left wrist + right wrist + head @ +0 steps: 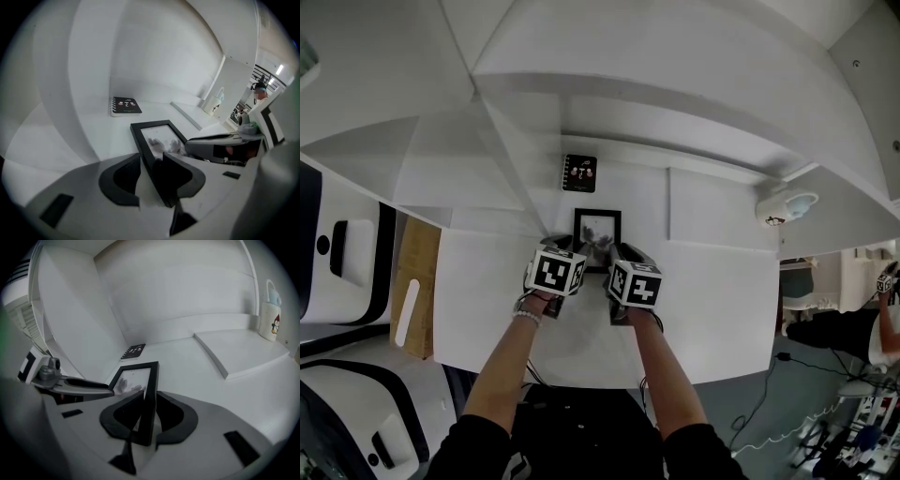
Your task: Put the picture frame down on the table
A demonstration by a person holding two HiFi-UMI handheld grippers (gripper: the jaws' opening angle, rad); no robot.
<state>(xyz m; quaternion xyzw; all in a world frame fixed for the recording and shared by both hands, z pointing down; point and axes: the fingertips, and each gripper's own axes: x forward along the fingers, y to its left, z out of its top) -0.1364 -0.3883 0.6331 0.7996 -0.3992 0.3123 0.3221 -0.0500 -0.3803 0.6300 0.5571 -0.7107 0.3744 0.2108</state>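
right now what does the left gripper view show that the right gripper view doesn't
Only the left gripper view: the right gripper at the picture frame's right edge, and a person far off. Only the right gripper view: the left gripper at its left edge. Both: that frame, the spiral notebook, white mug and table.
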